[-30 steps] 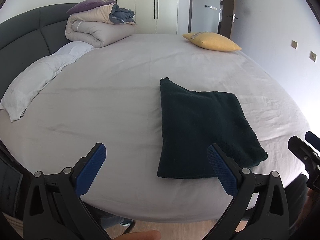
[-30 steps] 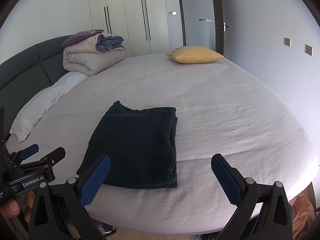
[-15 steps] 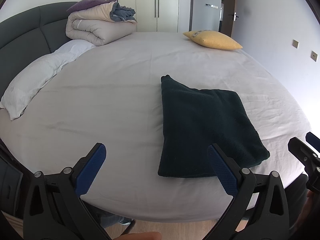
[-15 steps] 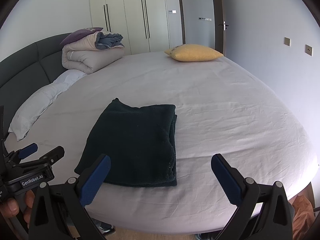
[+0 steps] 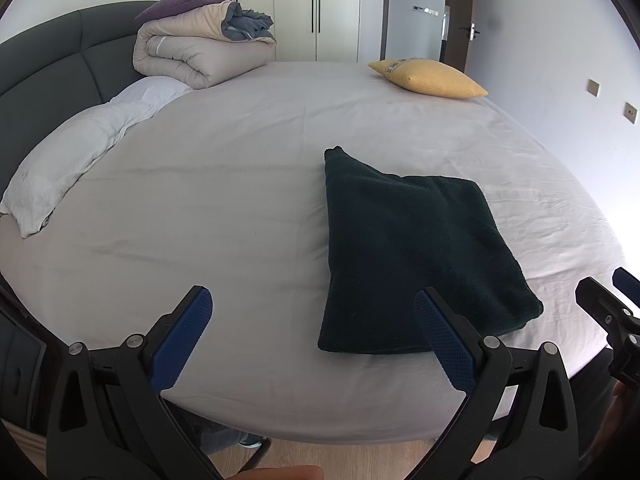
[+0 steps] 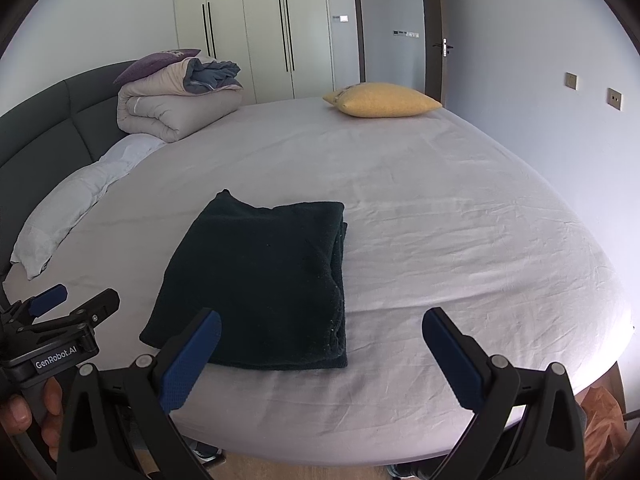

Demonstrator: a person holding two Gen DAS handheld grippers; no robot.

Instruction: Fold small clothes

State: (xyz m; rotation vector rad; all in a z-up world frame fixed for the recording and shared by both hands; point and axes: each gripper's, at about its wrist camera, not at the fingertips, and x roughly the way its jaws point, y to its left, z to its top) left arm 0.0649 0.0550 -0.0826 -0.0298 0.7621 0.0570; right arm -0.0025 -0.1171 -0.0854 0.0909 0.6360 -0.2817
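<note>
Both grippers held wide apart and empty over the near bed edge.
The left gripper (image 5: pixel 312 320) and right gripper (image 6: pixel 322 330) touch nothing; the folded dark garment (image 6: pixel 260 280) is laid on the bed (image 6: pixel 440 220), its under-layers hidden.

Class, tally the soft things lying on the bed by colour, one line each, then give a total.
Dark green folded cloth: 1
Yellow cushion: 1
White pillow: 1
Beige rolled duvet: 1
Purple cushion: 1
Total: 5
</note>
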